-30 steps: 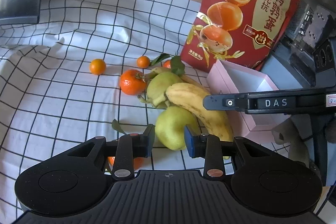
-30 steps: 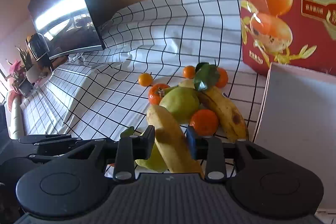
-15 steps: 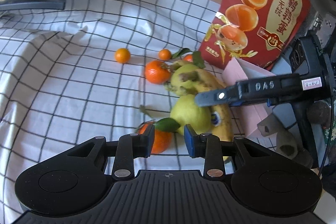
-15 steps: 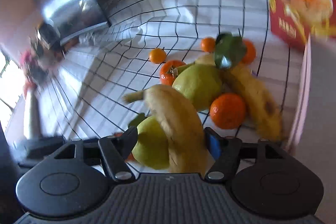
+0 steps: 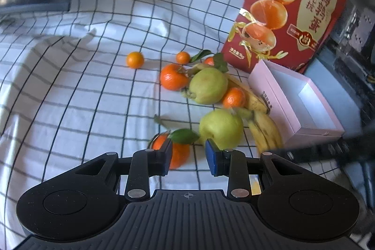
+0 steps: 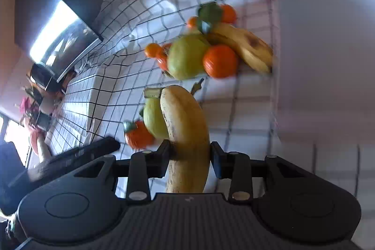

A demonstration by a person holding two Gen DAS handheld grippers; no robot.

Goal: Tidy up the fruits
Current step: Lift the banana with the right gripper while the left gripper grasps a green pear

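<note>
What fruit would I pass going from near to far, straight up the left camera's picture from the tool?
Leafy orange tangerine by the left tool → nearer green apple → farther green apple → large stemmed orange tangerine → small round orange kumquat.

Bright daylight, fisheye warp, motion blur

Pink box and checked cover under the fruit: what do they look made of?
The pink box looks like matte paperboard: thin straight walls, crisp folded corners, white inside, small print on its side. The checked cover looks like soft woven cloth, white with black grid lines: it wrinkles and rumples. The exact fibre can't be told.
</note>
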